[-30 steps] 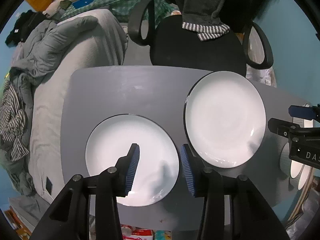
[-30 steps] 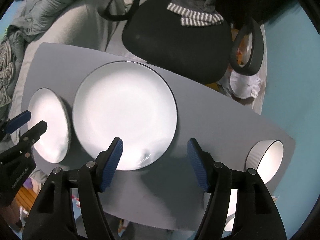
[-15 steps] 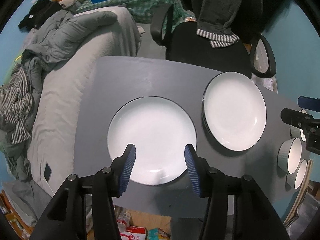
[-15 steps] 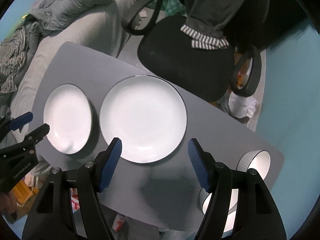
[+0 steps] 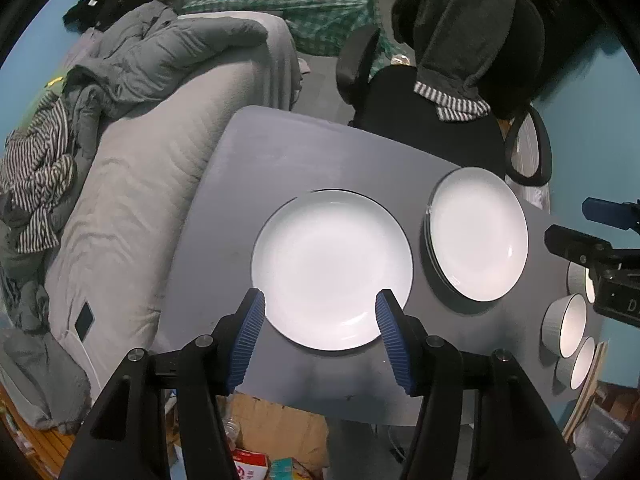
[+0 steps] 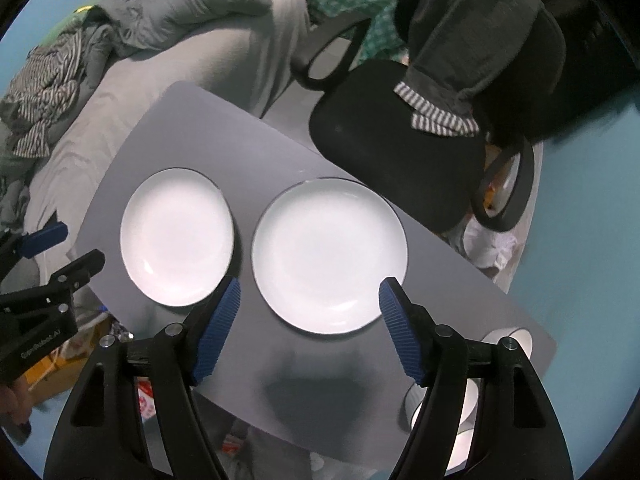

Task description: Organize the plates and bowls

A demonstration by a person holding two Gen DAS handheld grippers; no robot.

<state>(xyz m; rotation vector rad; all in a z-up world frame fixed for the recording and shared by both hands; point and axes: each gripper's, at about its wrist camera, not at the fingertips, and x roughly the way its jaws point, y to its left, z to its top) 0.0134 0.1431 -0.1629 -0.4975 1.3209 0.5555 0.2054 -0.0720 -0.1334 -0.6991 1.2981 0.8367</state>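
Bed at far left with a grey quilt and striped clothes piled on it, a dark phone lying on the cover near the desk's left edge. Grey desk carries everything for the task. Left gripper hangs above the desk pointing down, blue pads apart and its jaws opening, nothing between them; below it sits the left plate, white with a dark rim, flat on the desk. Just right of it, close but not touching, the right plate; a second rim shows under its left edge, so it looks like a stack, count unclear. Right gripper also points down over the desk, jaws opening wide, nothing between them; in its view the right plate sits below the pads and the left plate is off to the left. Bowls cluster at the desk's right edge, white inside, dark rims, touching or nearly so; exact count hard to tell, partly hidden by the right gripper. Behind the desk a black chair with a dark garment draped over its back. Cardboard box on the floor under the near desk edge.
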